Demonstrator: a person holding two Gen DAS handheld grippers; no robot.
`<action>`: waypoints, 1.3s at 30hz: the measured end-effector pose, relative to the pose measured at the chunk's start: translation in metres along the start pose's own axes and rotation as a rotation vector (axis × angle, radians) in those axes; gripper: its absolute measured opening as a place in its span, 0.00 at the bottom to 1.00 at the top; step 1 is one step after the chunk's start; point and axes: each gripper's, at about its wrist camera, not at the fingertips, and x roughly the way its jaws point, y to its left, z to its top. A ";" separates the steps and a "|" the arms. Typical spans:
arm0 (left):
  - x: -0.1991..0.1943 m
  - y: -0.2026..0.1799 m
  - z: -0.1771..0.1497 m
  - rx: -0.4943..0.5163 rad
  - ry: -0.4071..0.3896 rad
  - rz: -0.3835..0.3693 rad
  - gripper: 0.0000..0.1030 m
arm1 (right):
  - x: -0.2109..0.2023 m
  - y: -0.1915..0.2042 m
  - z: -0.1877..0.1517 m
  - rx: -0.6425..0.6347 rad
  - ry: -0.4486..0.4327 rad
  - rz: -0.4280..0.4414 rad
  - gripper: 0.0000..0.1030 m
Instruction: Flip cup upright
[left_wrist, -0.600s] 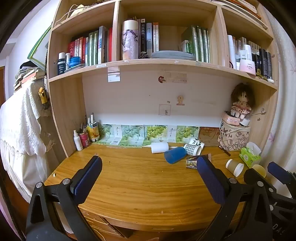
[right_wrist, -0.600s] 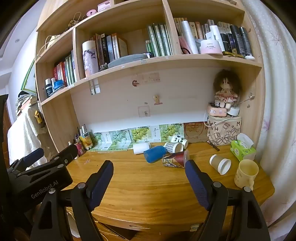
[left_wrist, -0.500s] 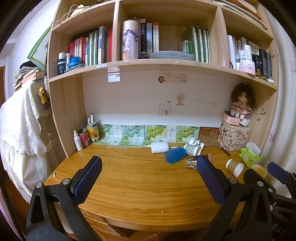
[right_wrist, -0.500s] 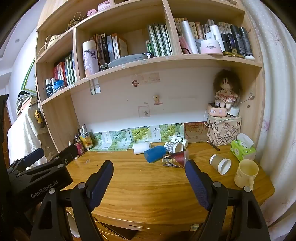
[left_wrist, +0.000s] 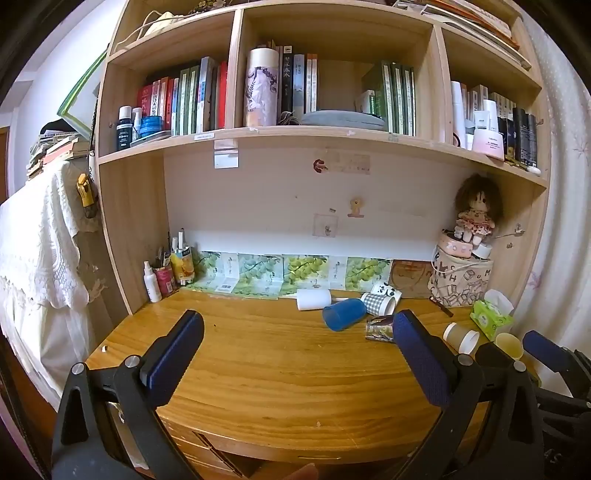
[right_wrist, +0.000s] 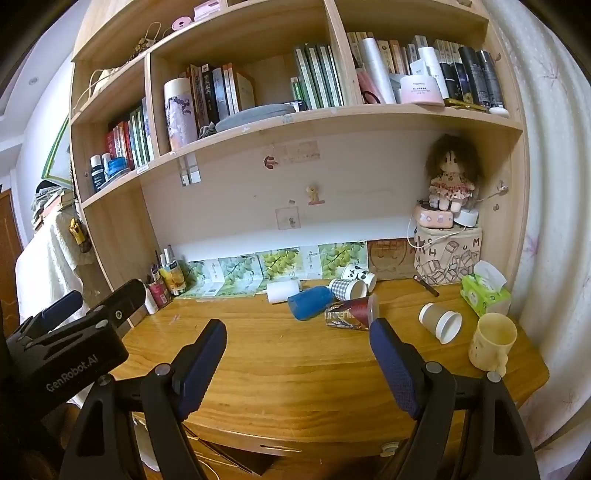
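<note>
Several cups lie on their sides at the back right of the wooden desk (left_wrist: 277, 369): a white cup (left_wrist: 313, 298), a blue cup (left_wrist: 344, 314), a checked cup (left_wrist: 377, 303), a panda cup (left_wrist: 386, 290), a foil-patterned cup (left_wrist: 379, 329) and a brown paper cup (left_wrist: 460, 336). The same cups show in the right wrist view, among them the blue cup (right_wrist: 310, 302) and the brown paper cup (right_wrist: 441, 322). A yellow mug (right_wrist: 493, 341) stands upright. My left gripper (left_wrist: 295, 339) and right gripper (right_wrist: 298, 341) are open, empty, near the desk's front edge.
A bookshelf (left_wrist: 332, 136) overhangs the desk. Bottles and pens (left_wrist: 166, 269) stand at the back left. A printed box with a doll (right_wrist: 448, 254) and a green tissue pack (right_wrist: 484, 291) sit at the back right. A curtain (right_wrist: 554, 221) hangs on the right.
</note>
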 end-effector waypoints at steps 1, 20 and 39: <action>-0.001 0.000 0.000 0.000 0.000 -0.005 0.99 | 0.000 0.000 -0.002 0.000 0.001 0.000 0.78; -0.002 -0.007 -0.009 -0.002 0.075 0.019 0.99 | -0.007 -0.014 -0.012 0.061 0.044 0.007 0.78; 0.055 -0.020 -0.021 -0.011 0.323 0.007 0.99 | 0.031 -0.046 -0.024 0.188 0.259 -0.006 0.78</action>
